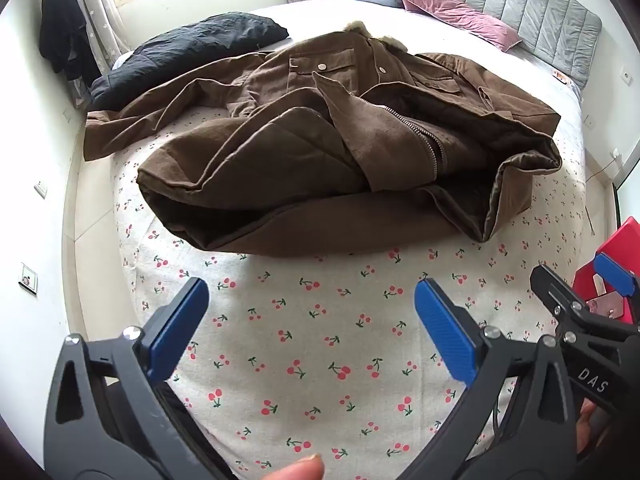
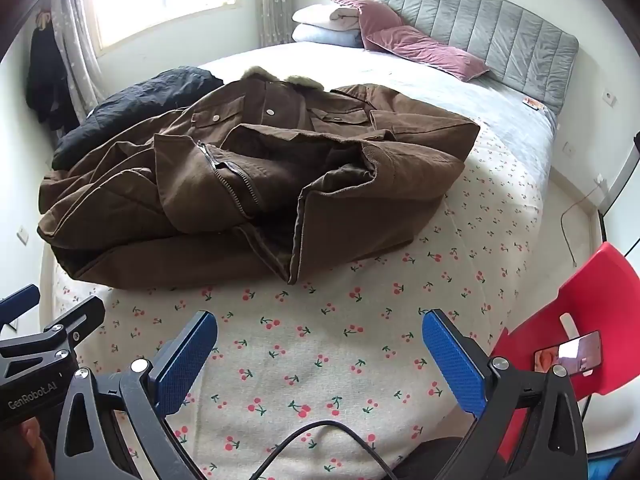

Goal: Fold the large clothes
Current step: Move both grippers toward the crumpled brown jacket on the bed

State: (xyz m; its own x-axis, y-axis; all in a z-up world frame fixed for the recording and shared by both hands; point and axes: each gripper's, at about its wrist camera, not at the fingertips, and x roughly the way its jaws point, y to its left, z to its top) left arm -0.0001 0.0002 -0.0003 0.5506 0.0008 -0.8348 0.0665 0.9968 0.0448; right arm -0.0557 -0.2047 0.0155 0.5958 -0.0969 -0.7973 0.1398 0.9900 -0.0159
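1. The brown coat (image 1: 320,148) is lying across the middle of both frames, on the bed sheet with cherry print (image 1: 304,344). It is partly folded: the lower part is turned up over the body, and the zipper (image 1: 424,136) is showing near the centre of the left wrist view.
2. The fur collar (image 2: 280,76) of the coat is pointing toward the upper part of the frame, where the grey headboard (image 2: 480,28) is standing.
3. The left gripper (image 1: 312,320) is hovering at the bottom of its frame above the sheet, with its blue fingers spread wide and holding nothing.
4. The right gripper (image 2: 320,352) is hovering at the bottom of its own frame, also released, with nothing between the pads. It is not touching the coat.
5. A black garment (image 1: 180,56) is lying at the upper left, just beside the coat's sleeve.
6. A red chair (image 2: 580,320) is standing at the right edge, with a phone (image 2: 568,356) resting on it.
7. Pink pillows (image 2: 400,36) are leaning near the headboard.
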